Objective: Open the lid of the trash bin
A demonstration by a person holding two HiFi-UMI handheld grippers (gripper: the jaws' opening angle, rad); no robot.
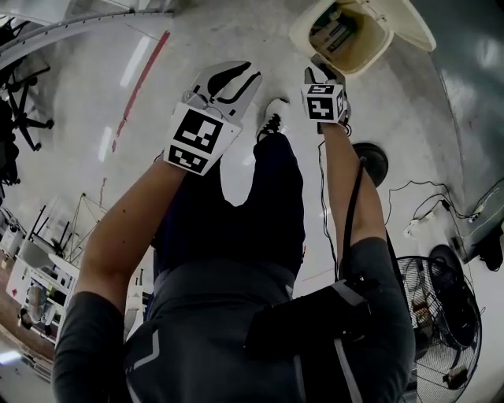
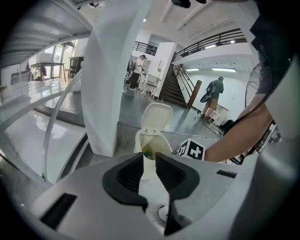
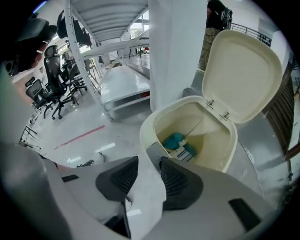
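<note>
- Both tongs, seen from the head view, hang on the person's side of the trash bin (image 1: 302, 41). The right gripper (image 1: 323, 75) is just beside the bin's rim and the left gripper (image 1: 235, 75) is farther off. The lid (image 1: 411, 24) is tipped back on the bin's far side.
- From the left gripper view, the left gripper (image 2: 149, 160) has its jaws spread with nothing between them. The trash bin (image 2: 140, 140) stands well ahead, in line with the gap, with its lid (image 2: 157, 117) upright behind the mouth.
- From the right gripper view, the right gripper (image 3: 149, 167) is also spread and pinches nothing. The bin's front rim (image 3: 151, 125) lies just past its tips, with a grey tab (image 3: 156, 152) nearest. The hinge runs across the far edge, where the lid (image 3: 241, 75) stands up. Blue rubbish (image 3: 175, 140) lies inside. The lid looks fully open to me, and the right hand is the nearer one for any further move.
</note>
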